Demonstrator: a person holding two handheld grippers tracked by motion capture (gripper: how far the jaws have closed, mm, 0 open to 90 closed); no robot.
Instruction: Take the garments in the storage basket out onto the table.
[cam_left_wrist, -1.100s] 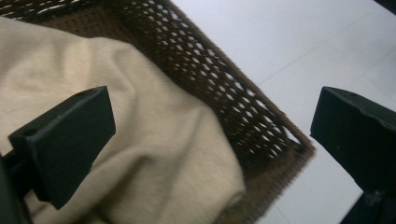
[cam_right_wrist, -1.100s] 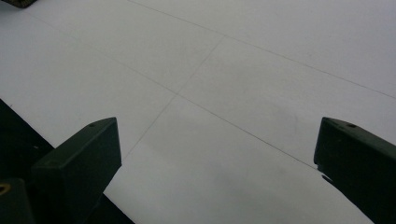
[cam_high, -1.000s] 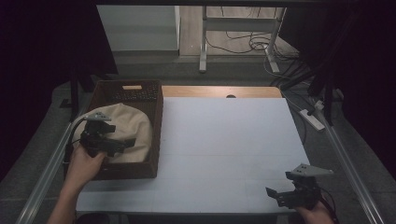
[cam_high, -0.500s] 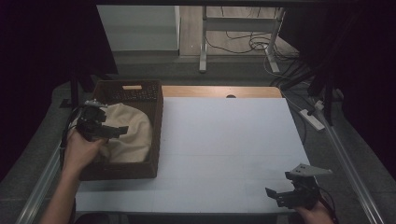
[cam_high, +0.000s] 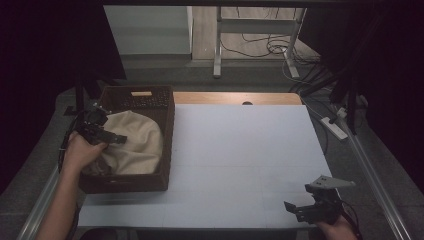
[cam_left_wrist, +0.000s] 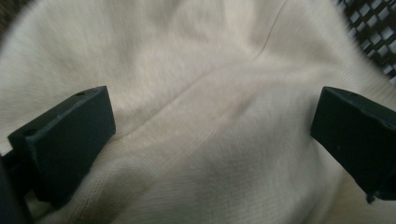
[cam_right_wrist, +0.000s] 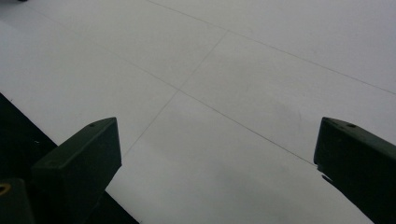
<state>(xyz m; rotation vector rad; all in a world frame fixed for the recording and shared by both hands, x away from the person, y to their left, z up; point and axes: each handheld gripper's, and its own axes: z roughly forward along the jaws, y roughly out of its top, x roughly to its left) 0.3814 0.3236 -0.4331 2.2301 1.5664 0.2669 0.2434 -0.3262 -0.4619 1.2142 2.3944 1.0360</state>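
Observation:
A cream knitted cloth (cam_high: 135, 142) lies heaped inside a dark wicker basket (cam_high: 167, 150) at the left of the table. My left gripper (cam_high: 112, 136) hovers over the cloth's left part, held by a hand. In the left gripper view the cloth (cam_left_wrist: 210, 116) lies close beneath my left gripper (cam_left_wrist: 212, 135), whose jaws stand wide apart with nothing pinched between them. My right gripper (cam_high: 295, 208) rests near the table's front right edge, open, pointing left. Bare white tabletop (cam_right_wrist: 224, 93) lies under my right gripper (cam_right_wrist: 217, 163) in the right gripper view.
The white table surface (cam_high: 245, 150) spreads right of the basket, with a wooden strip (cam_high: 235, 98) along its far edge. A power strip (cam_high: 334, 127) and cables lie off the right side. Metal desk legs (cam_high: 217, 45) stand beyond.
My left gripper has moved away from me and to the left over the basket, then sunk closer to the cloth. The right gripper has stayed put.

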